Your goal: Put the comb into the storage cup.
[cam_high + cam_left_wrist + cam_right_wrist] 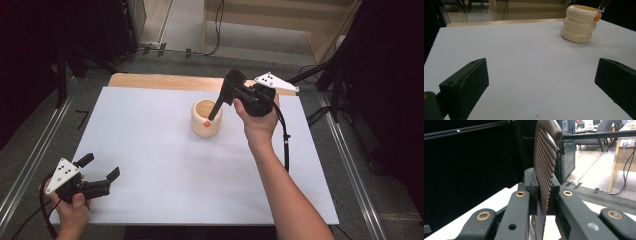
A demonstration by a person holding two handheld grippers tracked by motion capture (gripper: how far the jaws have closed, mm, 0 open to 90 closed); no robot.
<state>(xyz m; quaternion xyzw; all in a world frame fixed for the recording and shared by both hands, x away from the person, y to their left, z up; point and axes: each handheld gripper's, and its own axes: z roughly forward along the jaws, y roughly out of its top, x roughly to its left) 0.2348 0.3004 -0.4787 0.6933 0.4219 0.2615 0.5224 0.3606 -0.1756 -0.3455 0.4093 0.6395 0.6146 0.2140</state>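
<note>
Clamping a dark ribbed comb (220, 100), the right gripper (239, 91) dips it into the cream ringed holder (206, 120) mid-frame, release likely next, while the left gripper (102, 174) waits agape lower left.

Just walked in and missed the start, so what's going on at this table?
A person works two handheld grippers over a white table. The right gripper is shut on a dark ribbed comb, its lower end dipping into a cream ridged cup at mid-table. The left gripper rests open near the front left corner, holding nothing.
</note>
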